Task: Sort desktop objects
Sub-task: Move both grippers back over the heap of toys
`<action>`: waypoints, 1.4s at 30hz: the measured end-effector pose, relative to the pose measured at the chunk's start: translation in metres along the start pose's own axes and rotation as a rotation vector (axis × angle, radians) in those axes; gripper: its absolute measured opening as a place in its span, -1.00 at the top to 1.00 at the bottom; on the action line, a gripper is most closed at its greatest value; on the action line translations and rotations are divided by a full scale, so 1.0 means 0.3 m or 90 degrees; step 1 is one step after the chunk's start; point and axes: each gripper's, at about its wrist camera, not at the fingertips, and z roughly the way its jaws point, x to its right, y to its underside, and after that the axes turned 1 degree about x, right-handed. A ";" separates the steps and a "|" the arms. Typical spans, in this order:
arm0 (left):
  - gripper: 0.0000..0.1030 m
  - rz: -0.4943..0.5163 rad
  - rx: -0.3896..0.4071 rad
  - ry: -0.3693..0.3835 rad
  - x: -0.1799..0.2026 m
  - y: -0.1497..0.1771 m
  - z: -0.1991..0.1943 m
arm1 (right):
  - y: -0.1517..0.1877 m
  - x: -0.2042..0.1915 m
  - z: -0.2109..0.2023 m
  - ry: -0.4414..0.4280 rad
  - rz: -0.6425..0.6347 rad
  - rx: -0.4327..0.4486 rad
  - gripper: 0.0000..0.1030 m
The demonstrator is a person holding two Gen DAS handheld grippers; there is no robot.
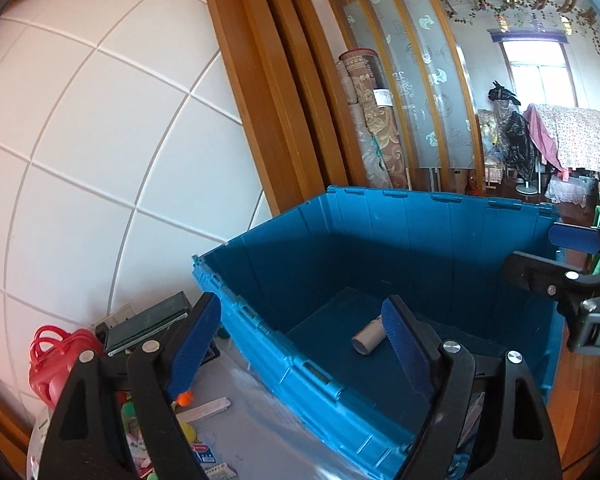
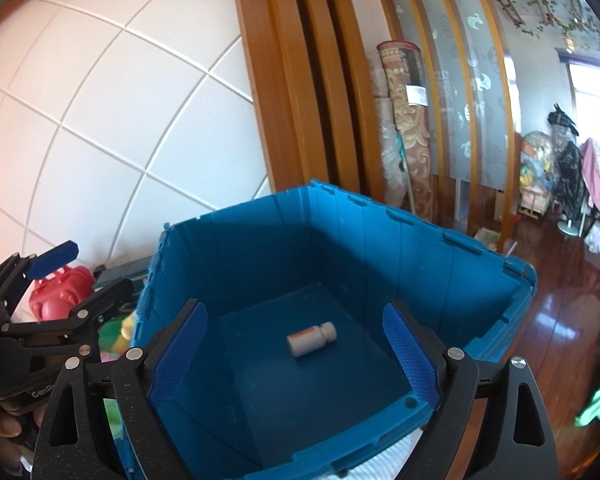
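One bottle (image 2: 311,339) is lying on its side on the floor of the blue bin (image 2: 420,264), about in the middle. I think it is lying like this because it was dropped in, not set down upright. It is the only thing I am seeing inside the bin.

I am holding my right gripper (image 2: 296,354) above the bin's near edge, looking down at the bottle; its fingers are standing wide apart and nothing is between them. My left gripper (image 1: 300,344) is hovering over the bin's left rim, and its fingers are also spread with nothing in them. I judge both are free for the next pick.

To the left of the bin, on the desk (image 1: 252,432), more things are waiting: one red basket (image 1: 56,364), one dark book (image 1: 148,324), one pale flat stick (image 1: 208,406), and some small colourful packets which I cannot count well.
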 end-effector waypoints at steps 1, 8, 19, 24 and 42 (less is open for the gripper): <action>-0.61 -0.008 -0.007 -0.008 -0.024 0.020 -0.002 | 0.004 -0.014 0.000 -0.008 -0.001 -0.002 -0.76; -0.61 -0.060 -0.017 -0.067 -0.238 0.194 -0.087 | 0.031 -0.179 -0.028 -0.054 -0.033 -0.005 -0.78; -0.61 -0.061 -0.062 -0.179 -0.576 0.614 -0.353 | 0.182 -0.613 -0.055 -0.152 -0.101 -0.026 -0.91; -0.61 -0.075 -0.109 -0.207 -0.745 0.824 -0.461 | 0.342 -0.839 0.016 -0.216 -0.130 -0.097 -0.91; -0.61 -0.103 -0.228 -0.115 -0.691 1.173 -0.385 | 0.858 -0.977 0.230 -0.227 -0.175 -0.342 -0.91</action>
